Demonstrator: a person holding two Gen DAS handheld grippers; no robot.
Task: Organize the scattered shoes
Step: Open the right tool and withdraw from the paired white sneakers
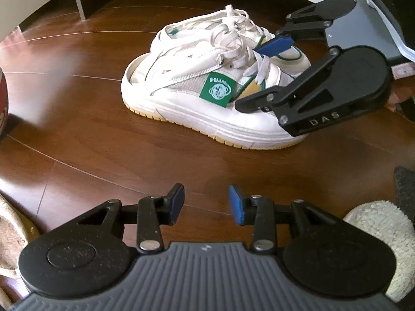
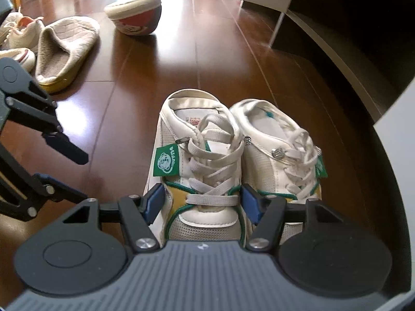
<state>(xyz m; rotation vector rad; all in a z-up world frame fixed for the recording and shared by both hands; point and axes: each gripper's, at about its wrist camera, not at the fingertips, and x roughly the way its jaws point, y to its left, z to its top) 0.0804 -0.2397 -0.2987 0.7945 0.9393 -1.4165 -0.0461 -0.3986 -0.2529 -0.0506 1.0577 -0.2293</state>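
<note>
Two white sneakers with green tags and yellow panels stand side by side on the wooden floor (image 1: 77,134). My right gripper (image 2: 202,202) straddles the forefoot of the left sneaker (image 2: 197,140), its blue pads (image 2: 153,202) pressing both sides; one pad sits in the gap to the right sneaker (image 2: 275,140). In the left wrist view the held sneaker (image 1: 197,103) is the nearer one, the other sneaker (image 1: 181,33) is behind it, and the right gripper (image 1: 259,75) comes in from the right. My left gripper (image 1: 207,204) hovers over bare floor in front of the pair, open with nothing between its pads.
A beige slipper (image 2: 64,51), a round shoe with a red face (image 2: 135,13) and more pale shoes (image 2: 18,31) lie at the far left. A white cabinet with dark shelves (image 2: 337,64) stands right of the sneakers. A fuzzy cream slipper (image 1: 381,233) lies beside my left gripper.
</note>
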